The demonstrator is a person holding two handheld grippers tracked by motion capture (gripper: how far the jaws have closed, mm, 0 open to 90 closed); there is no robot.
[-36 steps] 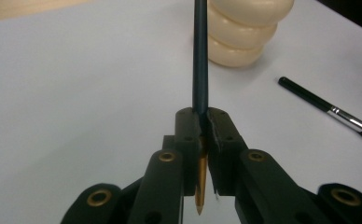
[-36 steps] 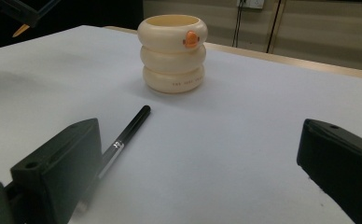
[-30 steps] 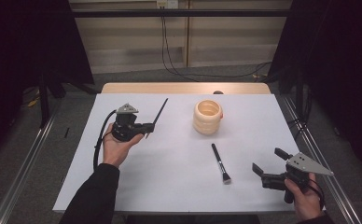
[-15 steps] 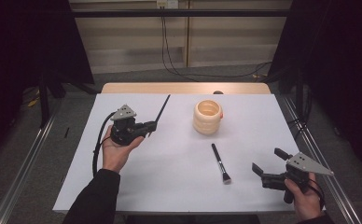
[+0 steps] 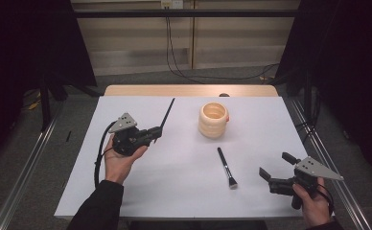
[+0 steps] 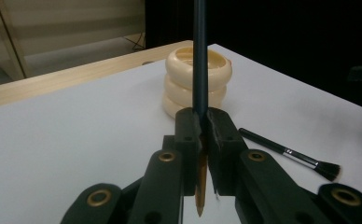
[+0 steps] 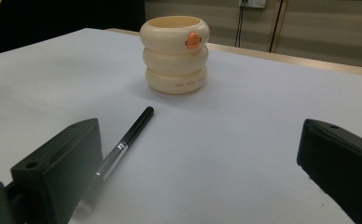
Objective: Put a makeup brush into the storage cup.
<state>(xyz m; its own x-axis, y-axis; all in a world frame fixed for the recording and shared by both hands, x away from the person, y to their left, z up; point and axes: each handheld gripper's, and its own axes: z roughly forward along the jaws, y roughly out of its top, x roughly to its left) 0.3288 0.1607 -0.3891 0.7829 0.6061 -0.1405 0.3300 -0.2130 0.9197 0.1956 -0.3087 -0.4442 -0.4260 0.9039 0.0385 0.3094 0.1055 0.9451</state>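
My left gripper (image 5: 155,132) (image 6: 201,117) is shut on a long thin dark stick (image 5: 167,112) (image 6: 199,56). The stick points away toward the table's far side, and its golden end pokes out behind the jaws. A cream ribbed cup (image 5: 213,120) (image 6: 198,81) (image 7: 175,53) with an orange mark stands upright right of centre. A small black makeup brush (image 5: 227,167) (image 6: 288,153) (image 7: 123,142) lies flat on the white tabletop nearer the front. My right gripper (image 5: 274,164) (image 7: 200,140) hovers open at the front right, with nothing between its jaws and the brush just left of it.
The white table sheet (image 5: 174,191) ends in a wooden strip (image 5: 189,90) at the far edge. Metal rails (image 5: 26,167) run along both sides of the table. Cables (image 5: 174,57) hang on the wall behind.
The left hand has drifted a little toward the near edge with the stick still clamped. The right hand, the cup and the brush have not moved.
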